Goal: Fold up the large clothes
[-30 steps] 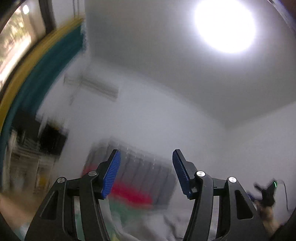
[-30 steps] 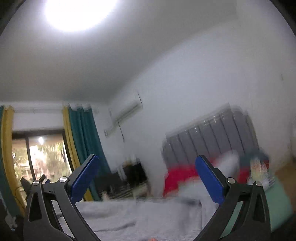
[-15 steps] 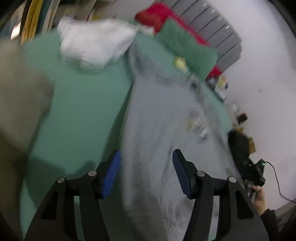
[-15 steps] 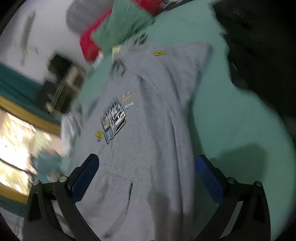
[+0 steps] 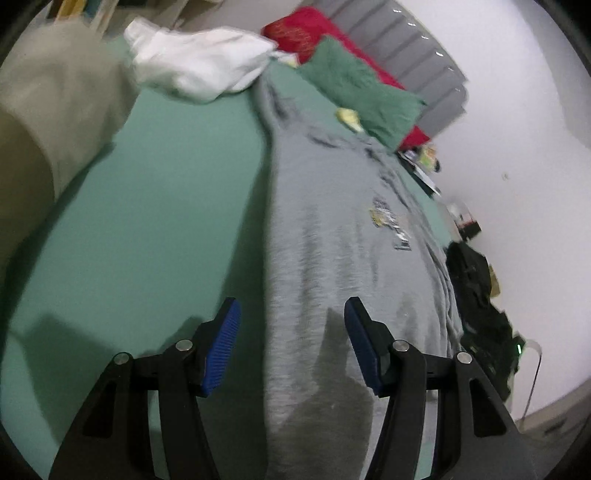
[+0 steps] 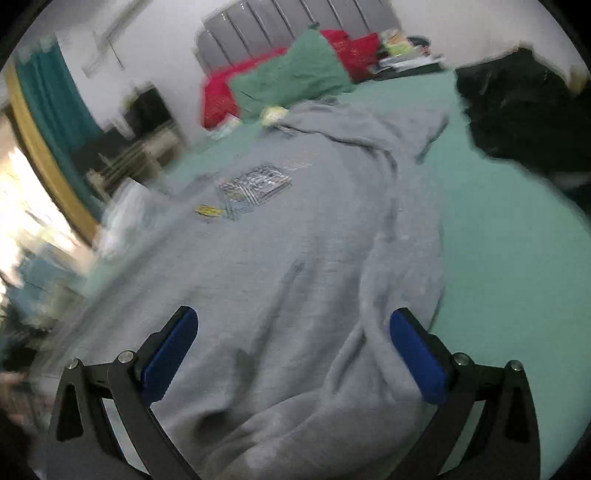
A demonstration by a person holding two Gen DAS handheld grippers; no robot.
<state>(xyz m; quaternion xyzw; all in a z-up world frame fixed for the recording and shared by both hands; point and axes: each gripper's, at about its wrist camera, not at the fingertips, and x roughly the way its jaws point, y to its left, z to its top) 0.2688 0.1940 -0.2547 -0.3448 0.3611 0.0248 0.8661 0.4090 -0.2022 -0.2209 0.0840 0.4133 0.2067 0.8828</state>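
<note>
A large grey hoodie (image 5: 332, 236) with a printed chest graphic lies spread face up on a green bed sheet (image 5: 166, 221). It also shows in the right wrist view (image 6: 280, 258). My left gripper (image 5: 291, 347) is open and empty, hovering over the hoodie's left edge near the hem. My right gripper (image 6: 295, 354) is open wide and empty, over the hoodie's lower right part near the front pocket. Neither gripper touches the cloth.
A white garment (image 5: 199, 66), a green pillow (image 5: 362, 92) and a red pillow (image 5: 306, 33) lie at the bed's head. A beige cloth (image 5: 48, 122) is at the left. A black garment pile (image 6: 524, 110) sits on the right. Curtains and window (image 6: 44, 122) stand far left.
Both grippers swung down from pointing at the ceiling and walls to pointing at the bed, then came lower over the hoodie's hem end. Both stayed open.
</note>
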